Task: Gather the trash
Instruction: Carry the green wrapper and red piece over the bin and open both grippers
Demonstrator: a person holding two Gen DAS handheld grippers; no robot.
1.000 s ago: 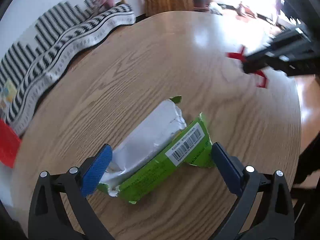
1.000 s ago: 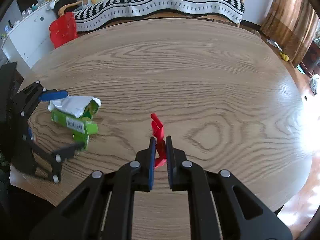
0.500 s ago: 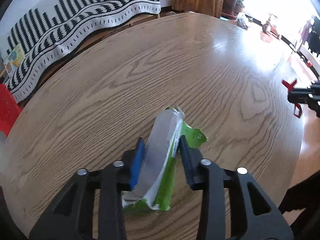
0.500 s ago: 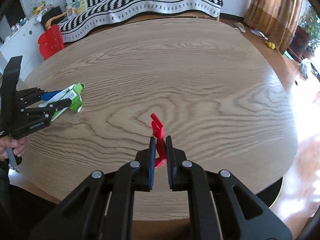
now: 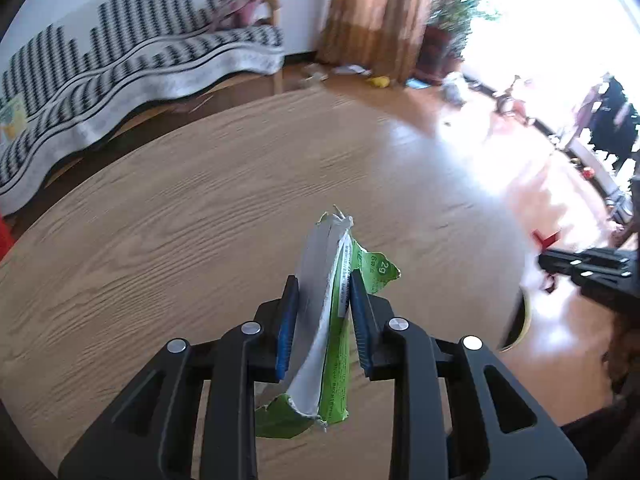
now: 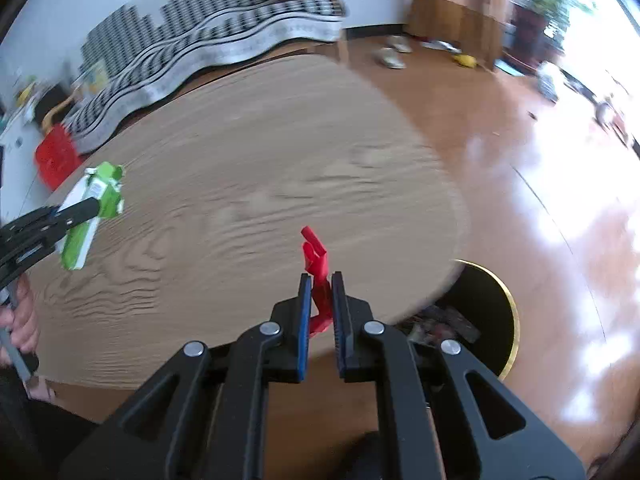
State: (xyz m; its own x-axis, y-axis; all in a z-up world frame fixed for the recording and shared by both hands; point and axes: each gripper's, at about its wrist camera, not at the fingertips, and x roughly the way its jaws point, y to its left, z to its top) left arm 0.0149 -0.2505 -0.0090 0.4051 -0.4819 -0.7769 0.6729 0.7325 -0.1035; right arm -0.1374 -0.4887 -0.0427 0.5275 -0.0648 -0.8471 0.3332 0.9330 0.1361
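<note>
Lifted off the table (image 5: pixel 160 220), green wrapper (image 5: pixel 332 320) clamped by left gripper (image 5: pixel 323 312); red scrap (image 6: pixel 318 276) pinched by right gripper (image 6: pixel 320 300) near bin (image 6: pixel 480 312); disposal judged next.

Round wood-grain table (image 6: pixel 248 168), oak-look top; far rim (image 5: pixel 224 116) in view from left wrist. Floor: glossy wood boards (image 6: pixel 532 184). Gold-rimmed black bin (image 6: pixel 486 304) on floor beside table edge.

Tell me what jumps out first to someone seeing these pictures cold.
The torn green wrapper, silver lining showing, is pinched in the left gripper above the round wooden table. The right gripper clamps a small red scrap near the table's edge, just above a black gold-rimmed bin on the floor. A black-and-white striped sofa fills the background.
</note>
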